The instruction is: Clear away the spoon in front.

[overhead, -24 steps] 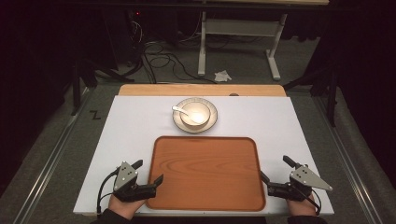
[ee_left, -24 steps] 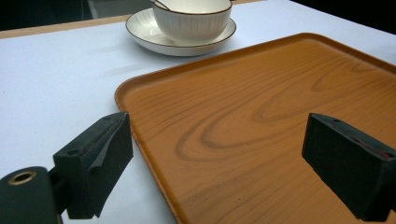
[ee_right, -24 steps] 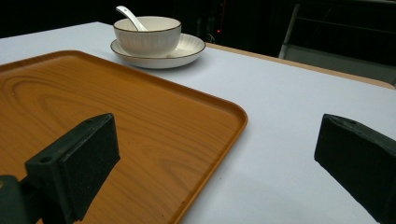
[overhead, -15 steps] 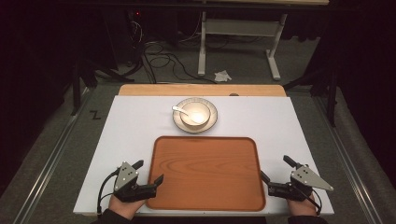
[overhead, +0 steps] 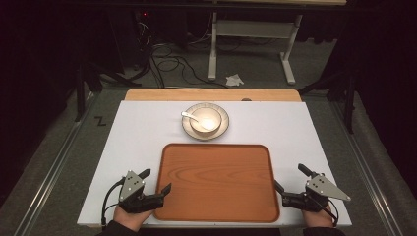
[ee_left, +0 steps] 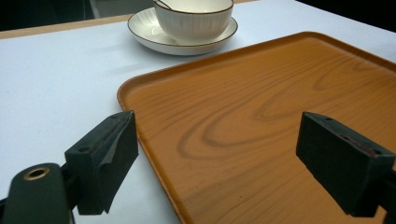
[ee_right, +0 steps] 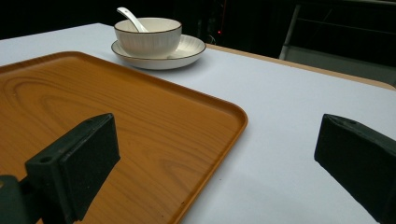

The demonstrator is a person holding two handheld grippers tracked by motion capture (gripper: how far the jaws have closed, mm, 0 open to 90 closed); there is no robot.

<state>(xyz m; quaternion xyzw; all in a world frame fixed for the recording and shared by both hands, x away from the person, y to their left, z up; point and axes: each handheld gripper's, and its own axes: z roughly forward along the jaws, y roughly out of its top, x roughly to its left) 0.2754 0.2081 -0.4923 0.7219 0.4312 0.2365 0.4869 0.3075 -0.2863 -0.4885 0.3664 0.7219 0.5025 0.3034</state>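
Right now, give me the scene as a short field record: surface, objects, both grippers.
surface: white table top, wooden strip along the far edge
tray: wooden tray, nothing on it, near edge of the table
bowl: white bowl on a saucer, beyond the tray
spoon: spoon resting in the bowl
left gripper: left gripper open, jaws straddling the tray's left rim
right gripper: right gripper open, jaws straddling the tray's right rim

My left gripper (overhead: pixel 156 181) sits low at near left, jaws wide apart, nothing btwn them, pointing far-right. My right gripper (overhead: pixel 291 179) sits at near right, jaws also spread wide, empty, pointing far-left. Both hands come in from near edge, wrists roughly level.
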